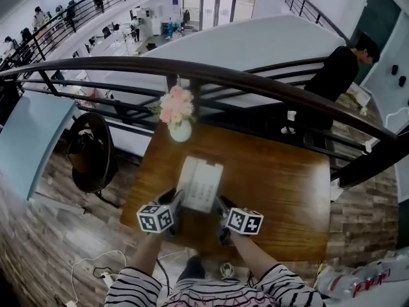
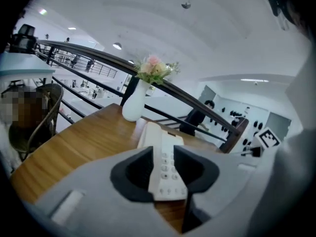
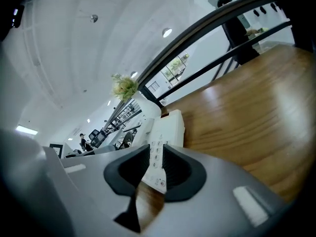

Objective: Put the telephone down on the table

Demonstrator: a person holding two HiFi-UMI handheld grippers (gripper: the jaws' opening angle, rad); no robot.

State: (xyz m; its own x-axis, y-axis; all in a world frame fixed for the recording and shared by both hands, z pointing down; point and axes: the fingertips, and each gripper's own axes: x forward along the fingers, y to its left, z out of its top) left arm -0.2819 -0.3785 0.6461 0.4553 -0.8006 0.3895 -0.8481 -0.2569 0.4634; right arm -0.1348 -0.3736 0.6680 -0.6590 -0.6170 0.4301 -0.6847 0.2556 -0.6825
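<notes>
A white push-button telephone [image 1: 201,183] is over the near middle of the brown wooden table [image 1: 281,190], gripped from both sides. My left gripper [image 1: 172,204] is shut on its left near edge, and the pads pinch the keypad side [image 2: 163,174]. My right gripper [image 1: 223,210] is shut on the right near edge [image 3: 157,164]. In the left gripper view the telephone [image 2: 160,137] points away towards the vase. In the right gripper view the telephone [image 3: 170,127] shows wood under its near corner. Whether its far end touches the table I cannot tell.
A white vase of pink flowers [image 1: 179,128] stands at the table's far edge, just beyond the telephone. A dark railing [image 1: 255,82] runs behind the table, with a person [image 1: 332,82] beyond it. A black chair [image 1: 92,152] is at the left. Cables [image 1: 96,267] lie on the floor.
</notes>
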